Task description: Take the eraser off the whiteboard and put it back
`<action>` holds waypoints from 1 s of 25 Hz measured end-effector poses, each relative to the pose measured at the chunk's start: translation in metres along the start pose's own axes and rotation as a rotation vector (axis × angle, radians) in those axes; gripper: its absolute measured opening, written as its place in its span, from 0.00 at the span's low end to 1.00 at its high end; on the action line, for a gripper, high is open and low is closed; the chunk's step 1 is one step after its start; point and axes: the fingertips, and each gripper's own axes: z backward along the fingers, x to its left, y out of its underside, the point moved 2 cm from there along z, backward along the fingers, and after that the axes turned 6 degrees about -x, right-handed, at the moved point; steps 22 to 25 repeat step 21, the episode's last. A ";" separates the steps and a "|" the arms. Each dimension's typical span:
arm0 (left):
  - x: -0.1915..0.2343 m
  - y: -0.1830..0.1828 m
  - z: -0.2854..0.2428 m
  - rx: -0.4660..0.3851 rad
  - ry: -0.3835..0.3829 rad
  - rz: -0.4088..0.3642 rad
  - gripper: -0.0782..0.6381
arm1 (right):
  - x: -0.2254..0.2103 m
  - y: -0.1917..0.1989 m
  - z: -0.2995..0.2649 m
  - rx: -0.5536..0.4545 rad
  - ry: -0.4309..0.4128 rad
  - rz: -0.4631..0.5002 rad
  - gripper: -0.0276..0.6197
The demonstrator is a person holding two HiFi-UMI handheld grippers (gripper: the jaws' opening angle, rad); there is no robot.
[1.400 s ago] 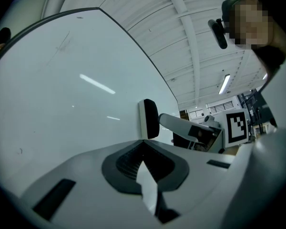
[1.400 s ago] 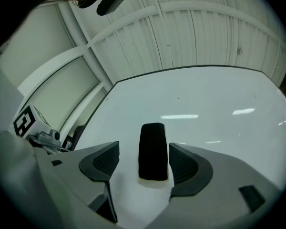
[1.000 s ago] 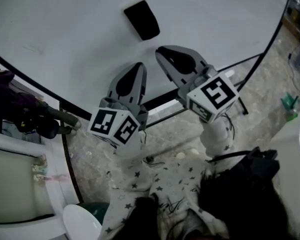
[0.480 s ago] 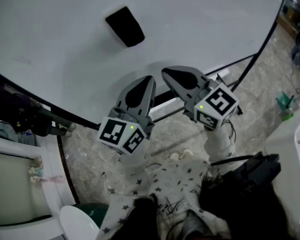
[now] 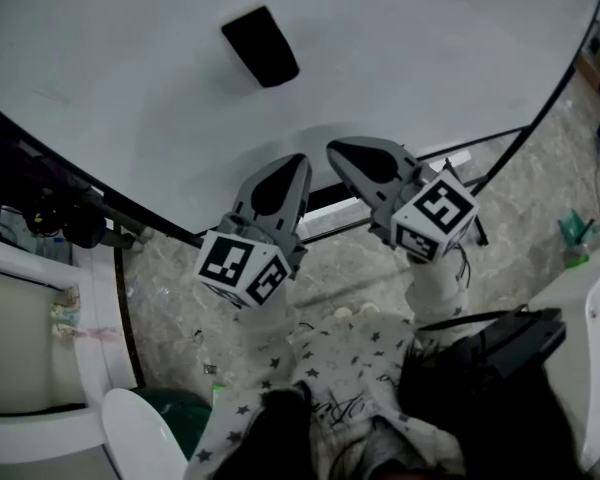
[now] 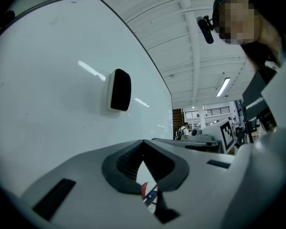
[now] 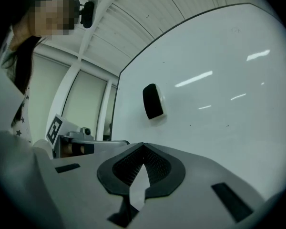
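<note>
Hovering near whiteboard (image 5: 430,48) lower edge: left tongs (image 5: 298,160), right tongs (image 5: 333,149) pressed together, empty; eraser (image 5: 260,46) well apart.

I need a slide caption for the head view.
Left gripper and right gripper, jaws shut and empty, face the whiteboard; the black eraser sits on it, untouched.

The whiteboard (image 5: 430,58) fills the far side, white with a thin dark frame. Below it spreads a pale, mottled stone floor (image 5: 545,193), with a small green object (image 5: 577,230) lying at the far right. On the near left stand a white-framed unit (image 5: 98,318) and a dark green container (image 5: 180,408). Overhead, a white ribbed ceiling (image 6: 190,46) carries a lit strip light (image 6: 224,86). Tall pale panels (image 7: 86,109) stand between white uprights beside the board.
</note>
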 end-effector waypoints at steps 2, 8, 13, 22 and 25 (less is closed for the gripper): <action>-0.002 0.000 0.002 0.004 -0.003 -0.004 0.11 | 0.003 -0.001 -0.001 0.002 -0.015 0.005 0.05; -0.002 0.001 0.009 -0.005 -0.006 -0.012 0.11 | 0.009 0.000 -0.004 0.008 -0.042 0.004 0.05; -0.001 0.002 0.011 -0.006 -0.019 -0.001 0.11 | 0.009 0.003 -0.003 0.015 -0.047 0.001 0.05; 0.002 0.011 0.008 0.021 -0.022 0.026 0.11 | 0.006 0.011 -0.002 0.037 -0.047 -0.002 0.05; 0.002 0.011 0.008 0.021 -0.022 0.026 0.11 | 0.006 0.011 -0.002 0.037 -0.047 -0.002 0.05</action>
